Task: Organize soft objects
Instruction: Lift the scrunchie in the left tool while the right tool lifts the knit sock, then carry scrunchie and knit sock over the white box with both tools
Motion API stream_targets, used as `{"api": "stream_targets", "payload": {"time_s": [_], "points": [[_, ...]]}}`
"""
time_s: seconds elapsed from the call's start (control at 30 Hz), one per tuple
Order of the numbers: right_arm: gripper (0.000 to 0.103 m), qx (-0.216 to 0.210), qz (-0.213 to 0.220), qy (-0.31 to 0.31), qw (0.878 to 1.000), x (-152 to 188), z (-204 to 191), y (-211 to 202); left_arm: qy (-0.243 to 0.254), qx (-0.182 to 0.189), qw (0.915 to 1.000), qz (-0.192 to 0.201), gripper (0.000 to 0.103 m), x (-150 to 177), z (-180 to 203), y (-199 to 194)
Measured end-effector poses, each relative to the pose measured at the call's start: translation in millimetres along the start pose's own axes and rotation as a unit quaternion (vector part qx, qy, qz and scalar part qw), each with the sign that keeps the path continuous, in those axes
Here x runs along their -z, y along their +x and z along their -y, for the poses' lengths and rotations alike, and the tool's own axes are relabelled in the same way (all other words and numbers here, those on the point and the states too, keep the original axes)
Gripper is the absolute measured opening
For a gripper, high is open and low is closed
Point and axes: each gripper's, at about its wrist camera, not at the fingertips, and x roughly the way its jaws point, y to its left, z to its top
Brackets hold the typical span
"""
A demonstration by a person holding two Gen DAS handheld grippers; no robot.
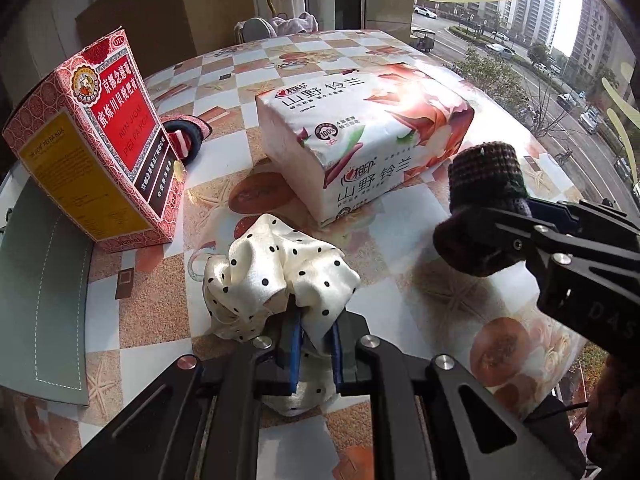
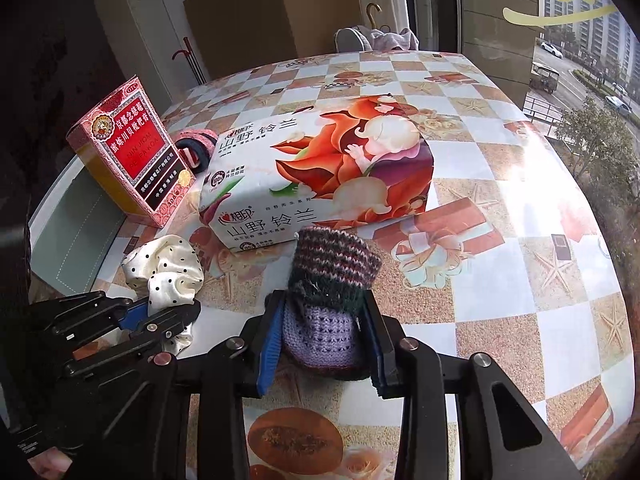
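My left gripper (image 1: pixel 316 344) is shut on a cream polka-dot scrunchie (image 1: pixel 276 276) just above the table; it also shows in the right wrist view (image 2: pixel 164 272), at the left gripper (image 2: pixel 160 316). My right gripper (image 2: pixel 324 340) is shut on a knitted striped sock (image 2: pixel 328 292), purple at the foot, held above the table in front of the tissue pack (image 2: pixel 320 172). In the left wrist view the right gripper (image 1: pixel 516 236) holds the sock (image 1: pixel 480 196) at the right, next to the tissue pack (image 1: pixel 360 136).
A red medicine box (image 1: pixel 96 144) stands at the left, with a red-and-black fabric ring (image 1: pixel 188 136) behind it. A grey-green mat (image 1: pixel 44 288) lies at the table's left edge. The checkered tablecloth (image 2: pixel 500 280) covers the table. A window is at the right.
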Motion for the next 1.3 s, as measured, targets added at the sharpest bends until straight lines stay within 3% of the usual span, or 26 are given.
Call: {"api": "stream_targets", "payload": {"time_s": [0.13, 0.27, 0.5, 0.83, 1.13, 1.3], "points": [[0.038, 0.014, 0.022, 0.026, 0.999, -15.1, 19.2, -22.0, 0.032, 0.022, 0.9988, 0.031, 0.013, -22.6, 20.8, -24.6], [0.038, 0.034, 0.046, 0.049, 0.997, -45.1, 42.0, -39.3, 0.038, 0.057, 0.9966, 0.045, 0.013, -69.8, 35.1, -36.3], [0.038, 0.024, 0.057, 0.061, 0.996, -107.7, 47.8, -38.0, 0.006, 0.038, 0.9991, 0.018, 0.013, -145.5, 14.7, -24.9], [0.038, -0.028, 0.040, 0.014, 0.999, -139.1, -11.9, -22.0, -0.036, -0.021, 0.9989, 0.022, 0.013, -146.1, -59.4, -41.8], [0.038, -0.054, 0.053, -0.033, 0.997, -169.6, -72.8, -28.5, -0.080, -0.029, 0.9950, 0.052, 0.013, -149.9, -121.2, -72.1], [0.038, -0.080, 0.060, -0.065, 0.993, -179.6, -116.2, -32.9, -0.107, -0.051, 0.9916, 0.052, 0.013, -136.7, -153.8, -84.6]]}}
